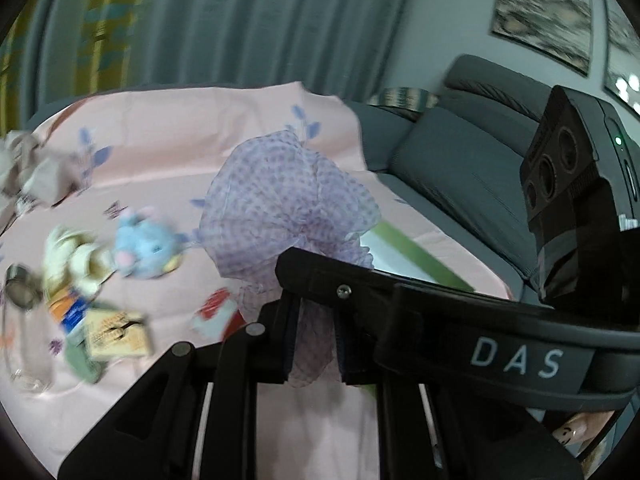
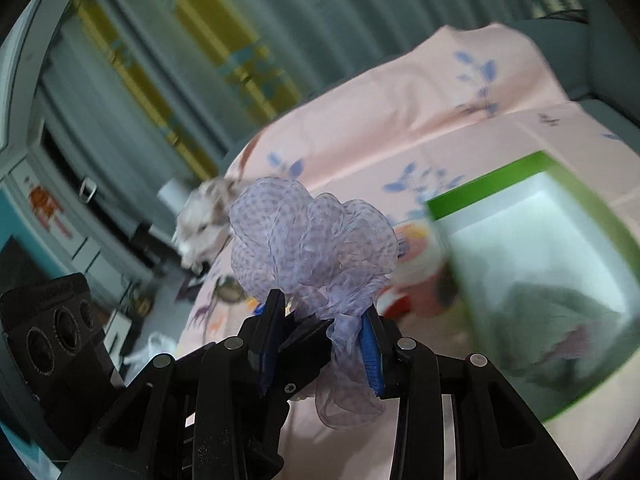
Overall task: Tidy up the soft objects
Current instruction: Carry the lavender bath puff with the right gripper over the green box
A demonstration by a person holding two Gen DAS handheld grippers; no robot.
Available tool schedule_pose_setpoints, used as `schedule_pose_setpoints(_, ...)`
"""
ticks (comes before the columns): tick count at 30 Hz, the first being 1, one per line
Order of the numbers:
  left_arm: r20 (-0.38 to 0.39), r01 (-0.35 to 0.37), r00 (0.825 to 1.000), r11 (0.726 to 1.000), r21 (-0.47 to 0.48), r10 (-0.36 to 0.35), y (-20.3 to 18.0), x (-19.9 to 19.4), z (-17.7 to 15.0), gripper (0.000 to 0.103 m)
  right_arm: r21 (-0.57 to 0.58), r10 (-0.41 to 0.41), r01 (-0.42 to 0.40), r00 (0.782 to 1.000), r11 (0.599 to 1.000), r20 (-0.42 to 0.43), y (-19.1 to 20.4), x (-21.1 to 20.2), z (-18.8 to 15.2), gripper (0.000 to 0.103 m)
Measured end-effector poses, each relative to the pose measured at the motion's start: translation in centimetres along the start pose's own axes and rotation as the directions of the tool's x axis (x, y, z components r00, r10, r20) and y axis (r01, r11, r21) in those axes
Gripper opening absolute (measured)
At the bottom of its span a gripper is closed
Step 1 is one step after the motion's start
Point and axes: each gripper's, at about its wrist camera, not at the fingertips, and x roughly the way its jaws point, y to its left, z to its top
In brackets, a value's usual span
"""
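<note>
A lilac checked gauze scrunchie (image 1: 288, 200) is held up over a pink sheet. My left gripper (image 1: 314, 336) is shut on its lower part. My right gripper (image 2: 320, 344) is also clamped on the same scrunchie (image 2: 312, 240), and its body crosses the left wrist view (image 1: 460, 320). A blue plush (image 1: 144, 244) and a cream plush (image 1: 72, 260) lie on the sheet at the left. A green-rimmed white box (image 2: 536, 264) stands to the right with grey cloth inside.
Boxes and cards (image 1: 116, 332), a red-white packet (image 1: 216, 312) and a glass jar (image 1: 24, 320) lie on the pink sheet (image 1: 180, 152). A beige cloth lump (image 1: 32, 168) sits far left. A grey sofa (image 1: 460, 168) is at the right, curtains behind.
</note>
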Motion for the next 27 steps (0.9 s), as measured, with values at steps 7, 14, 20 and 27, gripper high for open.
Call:
schedule_pose_setpoints(7, -0.043, 0.082, 0.996, 0.993, 0.085, -0.079, -4.5, 4.0, 1.3, 0.012, 0.146, -0.068, 0.054, 0.993, 0.988, 0.093, -5.7, -3.0, 0.7, 0.039)
schedule_pose_setpoints(14, -0.124, 0.155, 0.982, 0.984, 0.092, -0.143, -6.8, 8.4, 1.3, 0.013, 0.276, -0.137, 0.103, 0.985, 0.956, 0.106, -10.3, -3.8, 0.5, 0.039)
schedule_pose_setpoints(20, -0.2, 0.176, 0.967, 0.981, 0.077, -0.158, -8.0, 11.6, 0.6, 0.013, 0.36, -0.196, 0.158, 0.978, 0.92, 0.07, -13.4, -3.3, -0.1, 0.039)
schedule_pose_setpoints(27, -0.264, 0.183, 0.95, 0.982, 0.042, -0.165, -8.0, 14.0, 0.0, 0.013, 0.414, -0.251, 0.22, 0.968, 0.883, 0.02, -15.4, -2.4, -0.2, 0.039)
